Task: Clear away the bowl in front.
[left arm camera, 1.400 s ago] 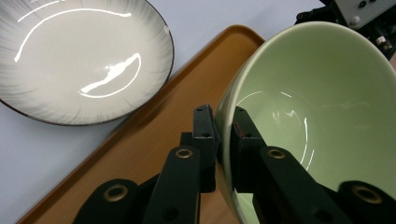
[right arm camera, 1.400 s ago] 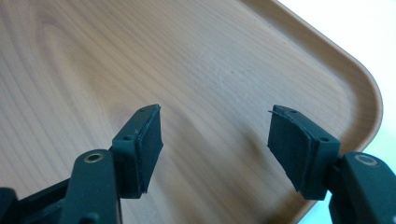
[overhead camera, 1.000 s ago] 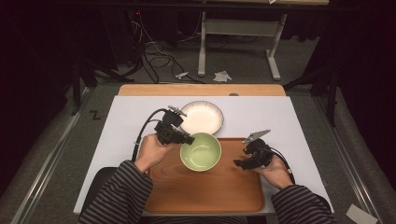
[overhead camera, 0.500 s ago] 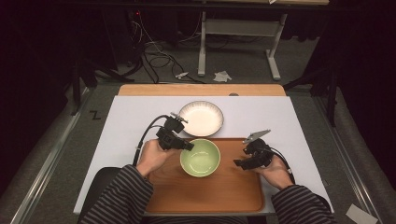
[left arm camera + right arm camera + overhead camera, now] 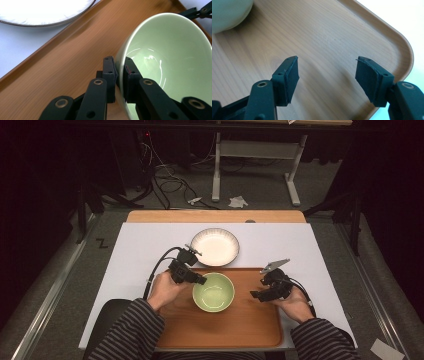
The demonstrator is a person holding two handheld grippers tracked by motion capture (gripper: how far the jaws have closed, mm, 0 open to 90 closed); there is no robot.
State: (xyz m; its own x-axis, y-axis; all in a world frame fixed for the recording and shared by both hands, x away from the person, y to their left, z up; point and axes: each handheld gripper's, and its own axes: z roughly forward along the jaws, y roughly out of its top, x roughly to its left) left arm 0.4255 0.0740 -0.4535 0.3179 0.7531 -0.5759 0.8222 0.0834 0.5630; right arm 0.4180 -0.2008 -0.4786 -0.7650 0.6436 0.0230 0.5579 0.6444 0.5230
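Note:
A pale green bowl (image 5: 214,292) rests on the wooden tray (image 5: 250,322), near the tray's far left. My left gripper (image 5: 200,280) is shut on the bowl's left rim; in the left gripper view the rim (image 5: 120,72) is pinched between the two black pads, one inside the bowl and one outside. My right gripper (image 5: 256,295) hovers low over the tray's right part, to the right of the bowl, jaws open and empty. In the right gripper view its gripper (image 5: 327,75) has bare wood between the pads and the green bowl (image 5: 227,13) at the upper left corner.
A white plate (image 5: 215,246) with a dark ribbed rim lies on the white table cover just beyond the tray. The tray's raised edge (image 5: 404,50) curves close to the right gripper. Cables, a desk frame and crumpled paper lie on the floor beyond the table.
The left gripper has brought the green bowl down and toward the person, from beside the white plate onto the tray. The right gripper has stayed where it was.

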